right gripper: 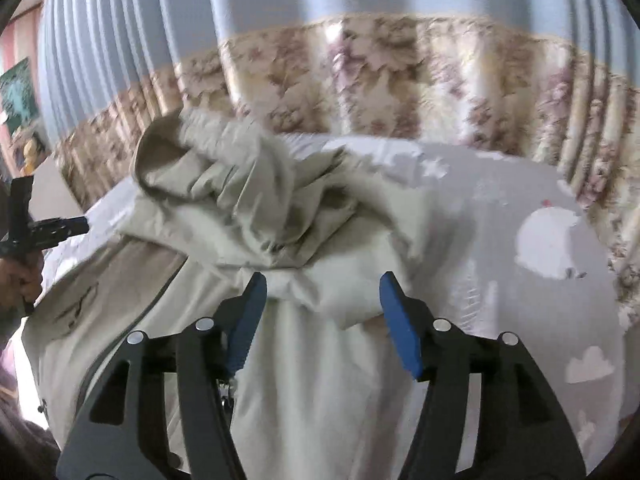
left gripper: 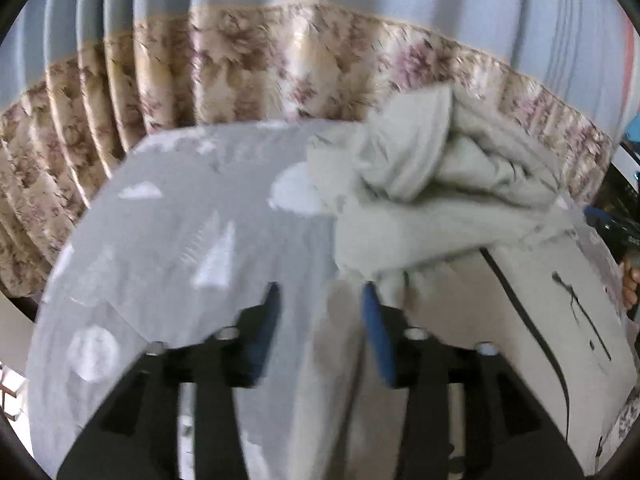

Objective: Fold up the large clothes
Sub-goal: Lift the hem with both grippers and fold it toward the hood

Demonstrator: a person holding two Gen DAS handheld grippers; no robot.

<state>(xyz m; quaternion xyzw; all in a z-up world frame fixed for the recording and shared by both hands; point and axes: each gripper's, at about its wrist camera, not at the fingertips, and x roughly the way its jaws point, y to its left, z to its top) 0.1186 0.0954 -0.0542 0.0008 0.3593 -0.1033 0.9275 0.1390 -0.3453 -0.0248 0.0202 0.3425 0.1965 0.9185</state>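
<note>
A pale beige jacket with a dark zip lies on a grey patterned bedsheet. Its hood and upper part are bunched in a heap. My left gripper is open, its blue fingers just above the jacket's left edge, holding nothing. In the right wrist view the jacket fills the middle, with the bunched hood beyond. My right gripper is open wide above the jacket's folded upper edge, empty. The left gripper shows at the far left of that view.
A floral and blue curtain hangs behind the bed and also shows in the right wrist view. The grey sheet with white shapes spreads to the right of the jacket.
</note>
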